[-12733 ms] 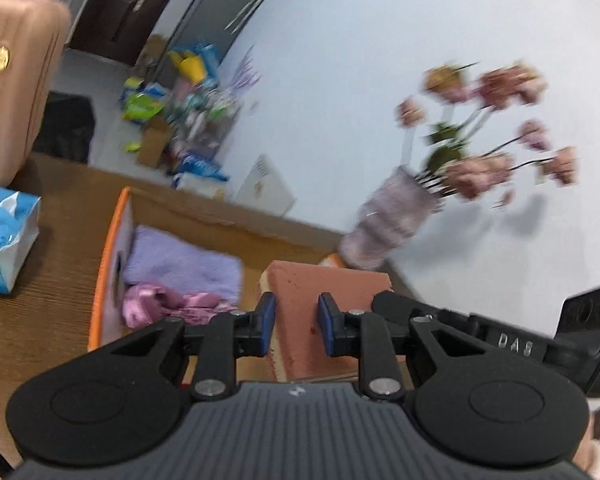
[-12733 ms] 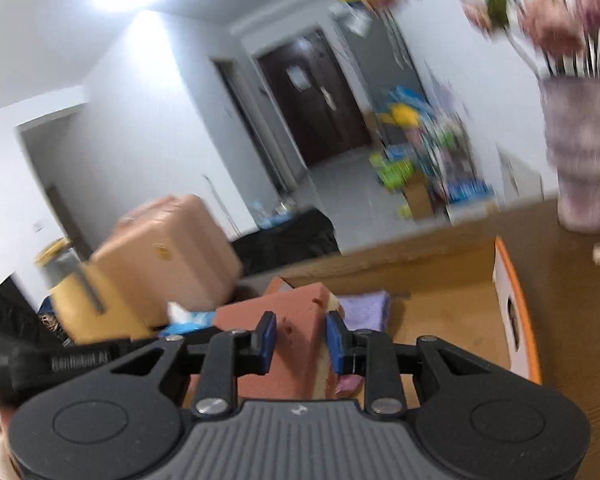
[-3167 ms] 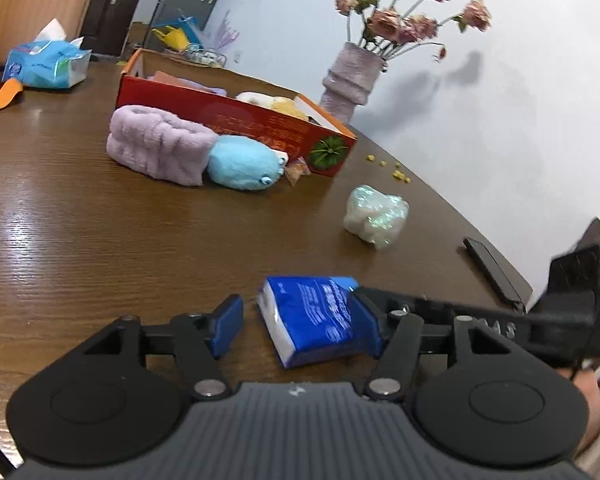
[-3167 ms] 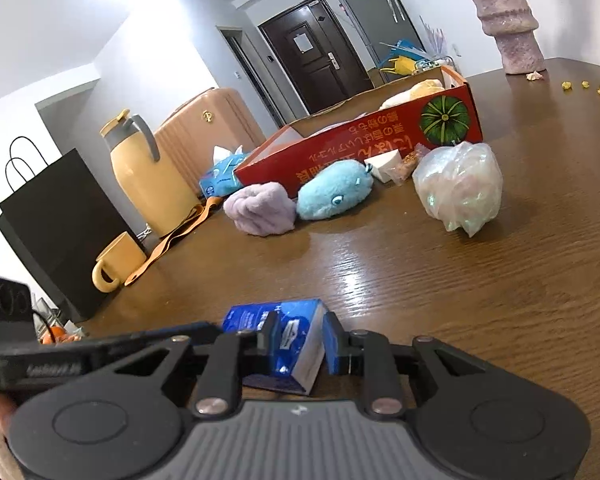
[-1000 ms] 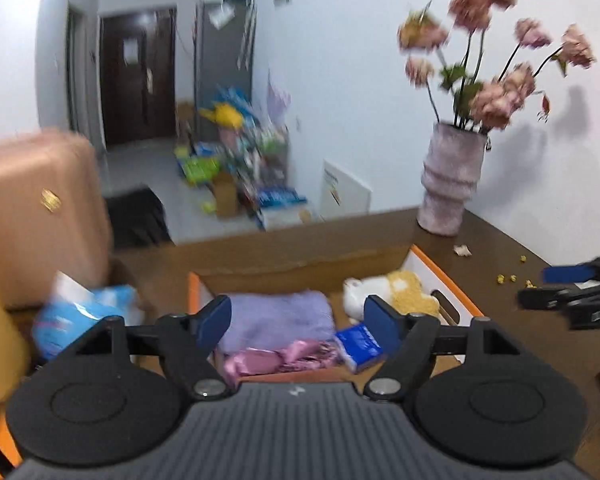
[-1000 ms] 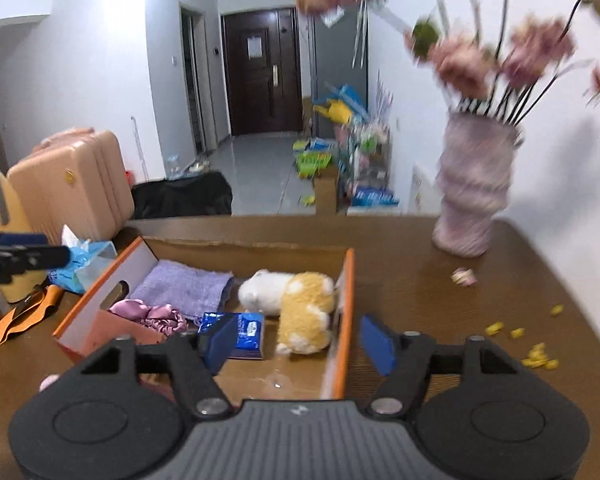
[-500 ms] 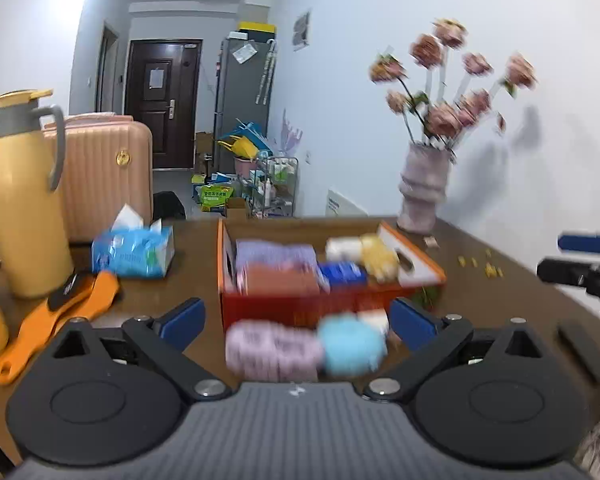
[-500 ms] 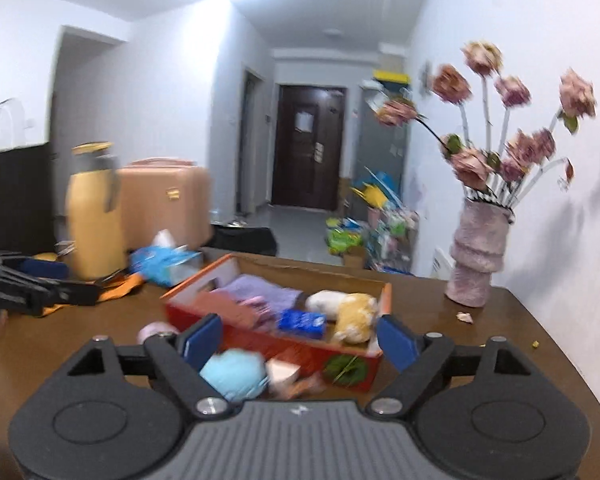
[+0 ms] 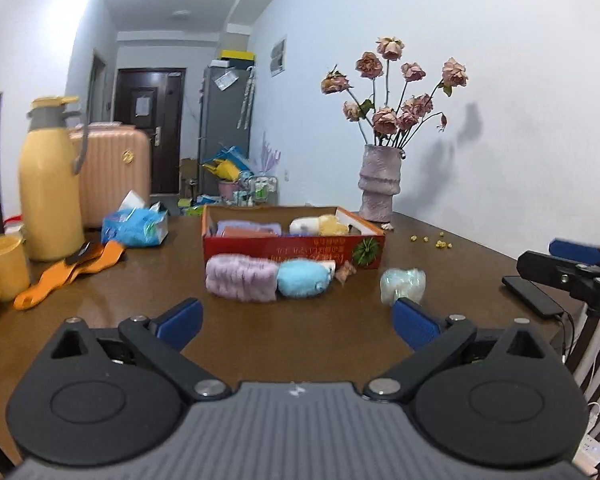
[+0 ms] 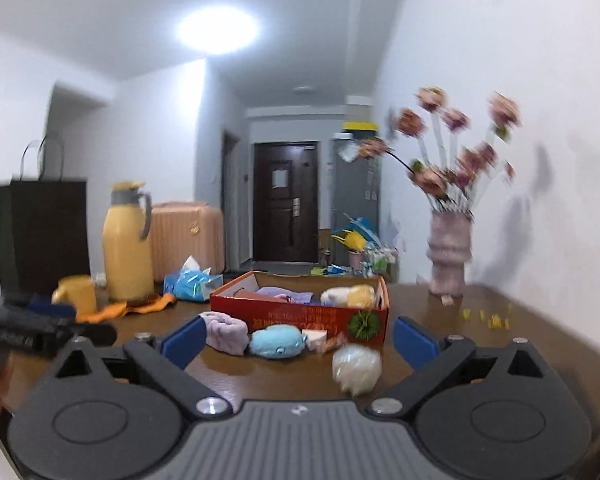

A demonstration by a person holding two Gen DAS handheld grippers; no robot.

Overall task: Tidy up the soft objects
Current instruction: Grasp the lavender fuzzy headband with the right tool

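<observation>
Both tongs empty: left gripper (image 9: 296, 320) spread wide with nothing between the pads; right gripper (image 10: 298, 340) jaws opening, nothing between them either. Task items: red box (image 9: 292, 246) on the table (image 9: 140, 280), already holding a purple cloth, a pinkish block and a white-and-yellow plush; outside it, against its front wall, a lilac roll (image 9: 241, 283) touching a blue plush (image 9: 304, 283); a small wrapper by the box's front right corner; a clear bag (image 9: 403, 283) lying alone, right of the box and apart from it. Likely hazards: the clear bag looks slippery and crushable, so a shallow pinch could let it slide out; the roll and blue plush touch, so closing on one may drag or nudge the other; a reach to the box's right side passes near the vase (image 9: 380, 184), tall and top-heavy with flowers, which a careless swing could tip; a phone (image 9: 534, 294) lies near the table's right edge and could be brushed off. On the left stand a yellow jug (image 9: 50, 188), a mug (image 9: 2, 268), an orange strap and a tissue pack (image 9: 136, 226), all well clear of the soft items. Open room: bare tabletop between the grippers and the items, free for a straight approach; the far edge behind the box is tighter.
</observation>
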